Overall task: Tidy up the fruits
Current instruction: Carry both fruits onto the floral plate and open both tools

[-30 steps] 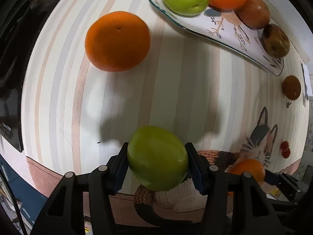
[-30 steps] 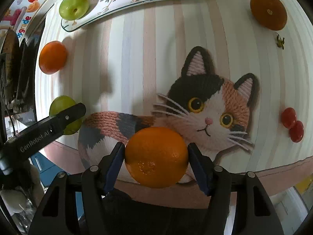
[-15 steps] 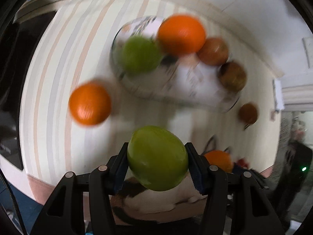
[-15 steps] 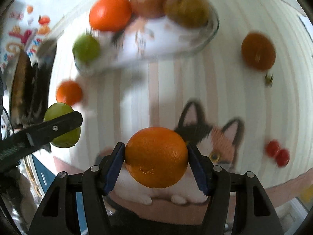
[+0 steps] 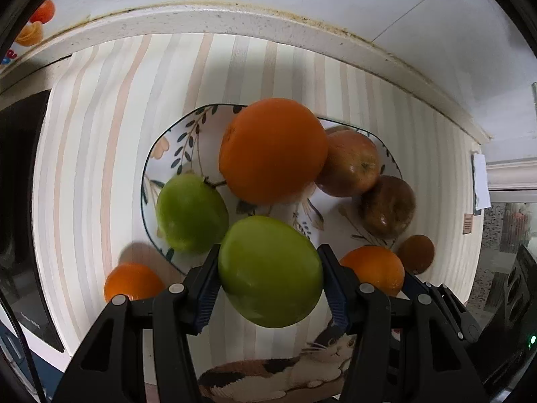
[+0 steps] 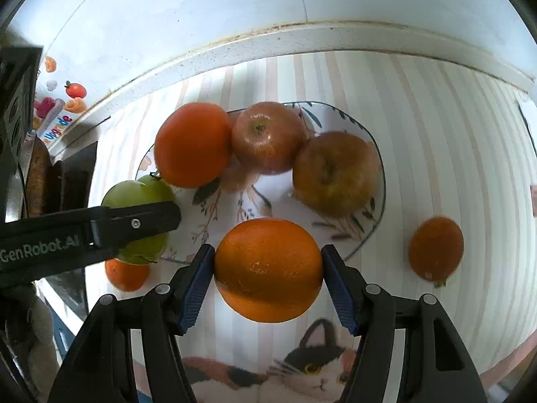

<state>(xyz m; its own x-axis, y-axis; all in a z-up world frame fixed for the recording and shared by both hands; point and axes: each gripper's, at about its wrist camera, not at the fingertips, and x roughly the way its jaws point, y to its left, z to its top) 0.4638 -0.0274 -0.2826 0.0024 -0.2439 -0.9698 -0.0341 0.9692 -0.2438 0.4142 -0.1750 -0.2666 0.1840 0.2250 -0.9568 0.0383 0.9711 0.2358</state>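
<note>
Left wrist view: my left gripper [image 5: 270, 283] has its blue pads pressed on both sides of a green apple [image 5: 270, 270], held above the near rim of the floral plate [image 5: 157, 154]. On that plate I see a second green apple [image 5: 191, 213] at its left edge, a large orange [image 5: 273, 149], a red apple [image 5: 350, 163] partly hidden behind the orange, and a brownish apple [image 5: 387, 206]. A loose orange [image 5: 132, 280] sits on the striped mat [image 5: 100, 117] left of the plate, its lower part cut off by the gripper. Another orange [image 5: 374, 268] shows behind the right finger; what holds it is hidden here

Right wrist view: my right gripper [image 6: 268, 277] is clamped on an orange [image 6: 268, 270] over the plate's [image 6: 376, 228] near rim. The left gripper's finger [image 6: 100, 226] crosses in from the left, covering much of its green apple [image 6: 134, 193]. A dark orange fruit [image 6: 435, 248] lies on the mat right of the plate; I cannot tell its kind. The cat picture [image 6: 312, 366] is cut off at the bottom edge
</note>
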